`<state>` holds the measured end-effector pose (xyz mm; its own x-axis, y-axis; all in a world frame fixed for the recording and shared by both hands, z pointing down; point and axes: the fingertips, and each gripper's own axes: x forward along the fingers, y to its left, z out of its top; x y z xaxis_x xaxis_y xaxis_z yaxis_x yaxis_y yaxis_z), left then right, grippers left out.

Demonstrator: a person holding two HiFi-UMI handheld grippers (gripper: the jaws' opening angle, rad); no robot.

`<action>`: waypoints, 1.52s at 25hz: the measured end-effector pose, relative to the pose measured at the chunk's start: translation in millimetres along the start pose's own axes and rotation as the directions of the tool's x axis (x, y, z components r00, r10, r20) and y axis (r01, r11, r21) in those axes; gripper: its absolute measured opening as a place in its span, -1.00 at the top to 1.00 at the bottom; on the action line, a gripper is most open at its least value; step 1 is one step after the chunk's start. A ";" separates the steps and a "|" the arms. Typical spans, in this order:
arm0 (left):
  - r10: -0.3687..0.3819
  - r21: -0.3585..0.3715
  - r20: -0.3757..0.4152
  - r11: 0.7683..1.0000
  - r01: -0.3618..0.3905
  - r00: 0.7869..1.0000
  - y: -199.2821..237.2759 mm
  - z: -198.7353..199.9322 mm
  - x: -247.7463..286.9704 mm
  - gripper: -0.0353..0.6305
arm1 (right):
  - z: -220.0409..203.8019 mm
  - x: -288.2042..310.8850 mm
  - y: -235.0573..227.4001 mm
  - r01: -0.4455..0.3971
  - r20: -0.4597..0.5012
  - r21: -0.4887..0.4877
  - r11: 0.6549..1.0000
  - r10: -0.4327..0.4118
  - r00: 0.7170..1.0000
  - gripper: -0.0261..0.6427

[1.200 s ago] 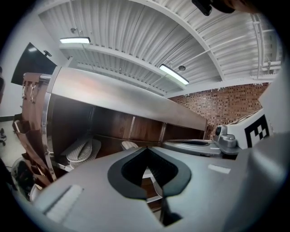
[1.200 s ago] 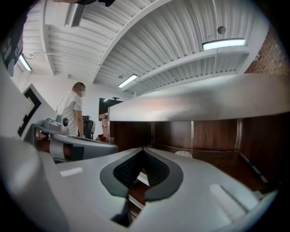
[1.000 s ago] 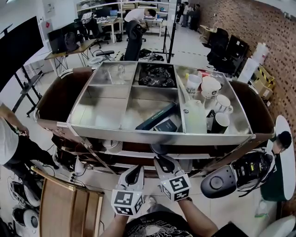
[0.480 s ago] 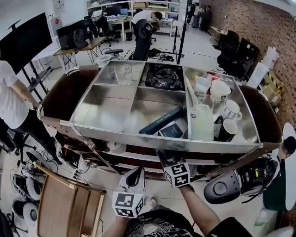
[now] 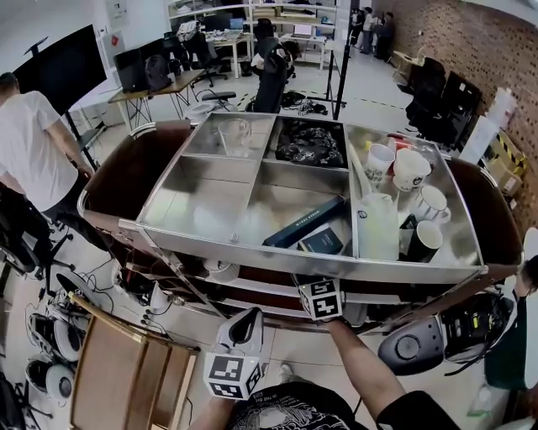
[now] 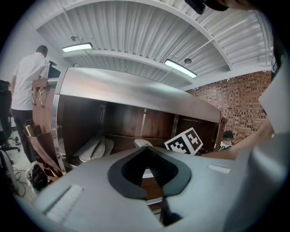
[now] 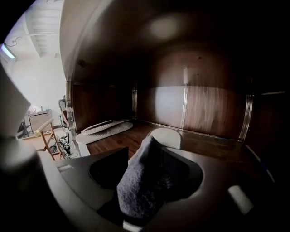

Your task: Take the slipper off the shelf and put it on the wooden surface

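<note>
Running front-to-back, grey slipper (image 7: 140, 181), tip pointing into shelf (image 7: 213, 144)

An open-plan lab or workshop; brick wall (image 5: 471, 42), desks (image 5: 160, 84) with monitors (image 5: 134, 60), office chairs (image 5: 271, 77), shelving (image 5: 290, 17) at the back.

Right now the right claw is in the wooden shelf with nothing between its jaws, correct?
Not empty: a grey slipper stands between the jaws of the right claw, which have just been opening. The right gripper view shows it; the claw is in the wooden shelf.
</note>
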<state>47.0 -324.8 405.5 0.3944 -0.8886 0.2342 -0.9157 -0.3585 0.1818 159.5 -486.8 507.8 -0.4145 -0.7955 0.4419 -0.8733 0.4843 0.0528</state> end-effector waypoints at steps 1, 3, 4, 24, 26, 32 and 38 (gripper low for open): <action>0.001 0.000 0.000 1.000 -0.001 1.000 0.8 -0.3 -0.3 0.88 | -3.1 3.9 -0.2 0.004 -0.013 -0.002 1.000 -0.004 1.000 0.33; 0.003 -0.001 -0.001 1.000 -0.003 1.000 2.4 -1.0 -1.1 0.88 | -9.2 9.4 -0.3 0.016 -0.035 -0.004 1.000 -0.016 0.999 0.33; 0.004 -0.002 -0.003 1.000 -0.004 1.000 2.9 -2.1 -1.3 0.88 | -11.3 10.4 -0.6 0.025 -0.039 -0.004 1.000 -0.025 0.999 0.33; -0.002 -0.008 -0.023 1.000 0.002 1.000 3.7 -12.6 -12.1 0.88 | -5.4 -13.2 5.3 0.063 -0.009 -0.048 0.997 -0.063 0.998 0.89; -0.004 -0.007 -0.024 1.000 0.003 1.000 2.1 -12.6 -12.6 0.88 | -3.7 -17.6 9.7 0.059 0.002 -0.059 0.997 -0.059 0.998 0.89; -0.012 -0.001 -0.018 1.000 0.012 1.000 -3.3 -10.5 -11.0 0.88 | -0.8 -28.8 15.9 0.061 0.019 -0.096 0.993 -0.060 0.998 0.89; -0.026 0.001 -0.016 1.000 0.026 1.000 -8.5 -8.6 -11.1 0.88 | 4.8 -44.4 25.0 0.060 0.049 -0.107 0.992 -0.055 0.997 0.89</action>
<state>51.1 -309.5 409.6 0.4189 -0.8746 0.2442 -0.9053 -0.3816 0.1865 154.8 -441.1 485.2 -0.3776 -0.8381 0.3937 -0.8642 0.4716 0.1753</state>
